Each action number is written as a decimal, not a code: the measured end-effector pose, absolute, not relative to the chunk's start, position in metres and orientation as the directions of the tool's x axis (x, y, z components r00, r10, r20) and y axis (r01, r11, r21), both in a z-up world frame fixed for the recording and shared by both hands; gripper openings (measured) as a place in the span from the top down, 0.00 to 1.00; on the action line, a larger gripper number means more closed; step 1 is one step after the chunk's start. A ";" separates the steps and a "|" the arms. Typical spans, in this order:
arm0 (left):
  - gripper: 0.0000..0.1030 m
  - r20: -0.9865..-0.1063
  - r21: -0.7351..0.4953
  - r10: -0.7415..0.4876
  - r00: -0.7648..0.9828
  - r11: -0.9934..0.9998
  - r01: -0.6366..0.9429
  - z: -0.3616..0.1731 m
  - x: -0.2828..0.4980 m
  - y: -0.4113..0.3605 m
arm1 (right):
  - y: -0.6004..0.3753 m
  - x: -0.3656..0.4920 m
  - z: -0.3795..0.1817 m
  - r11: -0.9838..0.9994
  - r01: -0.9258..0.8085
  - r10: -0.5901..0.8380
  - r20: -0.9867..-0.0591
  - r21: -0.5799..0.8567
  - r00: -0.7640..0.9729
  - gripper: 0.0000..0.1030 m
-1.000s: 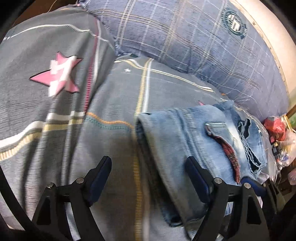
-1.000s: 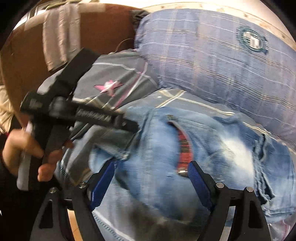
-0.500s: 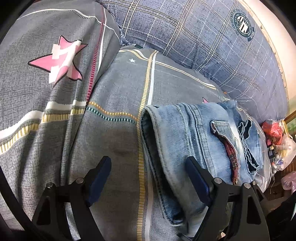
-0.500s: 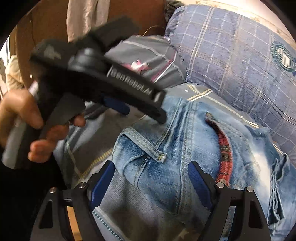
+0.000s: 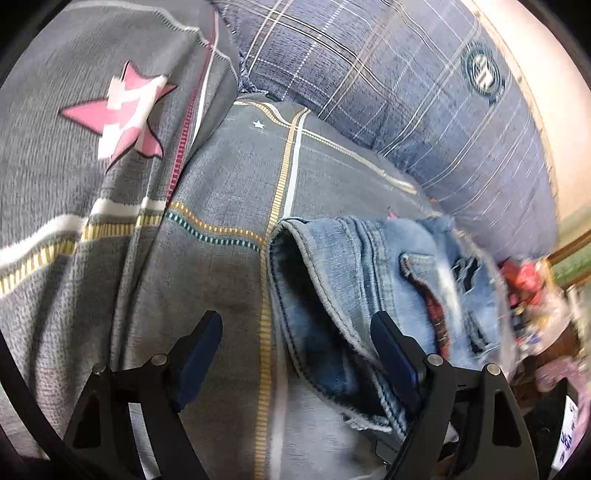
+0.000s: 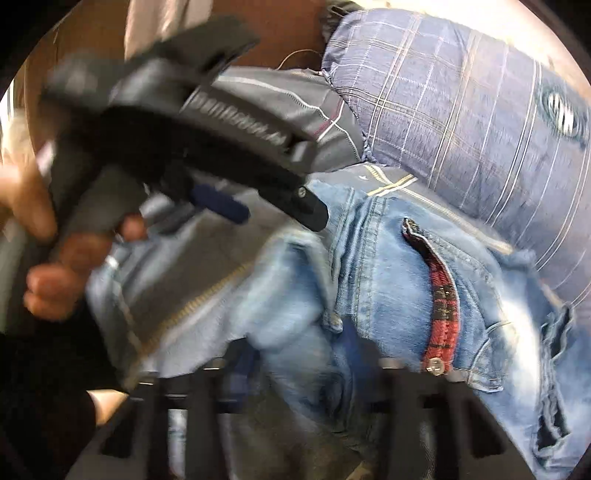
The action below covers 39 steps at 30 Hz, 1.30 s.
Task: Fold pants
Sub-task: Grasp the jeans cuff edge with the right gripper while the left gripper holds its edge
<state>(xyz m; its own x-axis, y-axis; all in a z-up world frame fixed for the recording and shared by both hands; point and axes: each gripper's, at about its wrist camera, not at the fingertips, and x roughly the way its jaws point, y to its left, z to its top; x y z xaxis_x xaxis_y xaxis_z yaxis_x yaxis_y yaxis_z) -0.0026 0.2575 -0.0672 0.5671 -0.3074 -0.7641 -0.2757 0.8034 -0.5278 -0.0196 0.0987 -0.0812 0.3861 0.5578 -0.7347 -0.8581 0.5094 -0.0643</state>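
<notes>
Light blue jeans (image 5: 373, 280) lie folded on a grey patterned bedspread (image 5: 229, 199); a pocket with red plaid lining faces up (image 6: 441, 306). My left gripper (image 5: 295, 347) is open above the bedspread, its right finger over the jeans' folded left edge. It also shows in the right wrist view (image 6: 258, 206), held by a hand above the jeans' left side. My right gripper (image 6: 306, 365) is low over the jeans with denim bunched between its blurred fingers; whether it grips the cloth is unclear.
A blue plaid pillow (image 5: 424, 103) lies behind the jeans. A grey pillow with a pink star (image 5: 122, 114) is at the left. Cluttered bags and packets (image 5: 528, 295) sit past the bed's right edge. A brown headboard (image 6: 92, 33) stands at the back.
My right gripper has dropped lower onto the jeans and its fingers look closer together. My left gripper has shifted slightly, staying open over the jeans' left edge.
</notes>
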 end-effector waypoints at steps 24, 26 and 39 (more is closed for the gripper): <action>0.19 -0.595 -0.768 -0.553 0.583 0.605 -0.210 -0.076 0.011 0.243 | 0.081 -0.020 -0.044 0.577 -0.817 0.612 -0.659 -0.007 0.438 0.71; 0.19 -0.605 -0.764 -0.560 0.566 0.609 -0.213 -0.080 0.017 0.236 | 0.080 -0.021 -0.044 0.576 -0.818 0.614 -0.658 -0.005 0.436 0.71; 0.85 -0.612 -0.683 -0.463 0.641 0.718 -0.134 -0.035 0.023 0.223 | 0.070 -0.023 -0.036 0.567 -0.824 0.642 -0.630 0.006 0.437 0.71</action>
